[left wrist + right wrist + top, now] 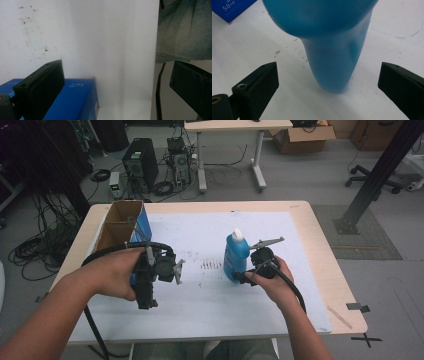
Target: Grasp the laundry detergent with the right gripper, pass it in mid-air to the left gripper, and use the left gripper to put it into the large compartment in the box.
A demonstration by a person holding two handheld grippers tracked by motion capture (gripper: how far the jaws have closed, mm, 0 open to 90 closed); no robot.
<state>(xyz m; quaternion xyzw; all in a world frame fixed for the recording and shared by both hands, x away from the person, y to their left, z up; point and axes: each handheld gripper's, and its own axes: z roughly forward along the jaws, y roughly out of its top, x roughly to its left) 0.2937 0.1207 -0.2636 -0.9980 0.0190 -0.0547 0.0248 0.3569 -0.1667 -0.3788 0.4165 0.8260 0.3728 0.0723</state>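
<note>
A: Start at the left. What is at nine o'clock on the table?

B: An open brown cardboard box with a blue side (121, 222) stands on the white sheet covering the wooden table (210, 310). Just in front of it, toward six o'clock, the left gripper (146, 292) is held in the person's left hand (116, 272).

A: How do its jaws stand?

B: Wide apart, with nothing between them. In the left gripper view one black jaw lies over a blue carton face (72, 98), the other sits far off at three o'clock, and white sheet (107, 45) fills the gap.

A: And toward the middle?

B: A blue plastic bottle with a white cap (235, 256) stands upright just right of centre, on the sheet, beside a patch of small dark marks (211, 265) at its nine o'clock.

A: The right side?

B: The right gripper (242, 278), in the person's right hand (274, 279), is at the bottle's four o'clock, low by its base. In the right gripper view the bottle (332, 55) stands between the spread jaws, and neither pad touches it.
</note>
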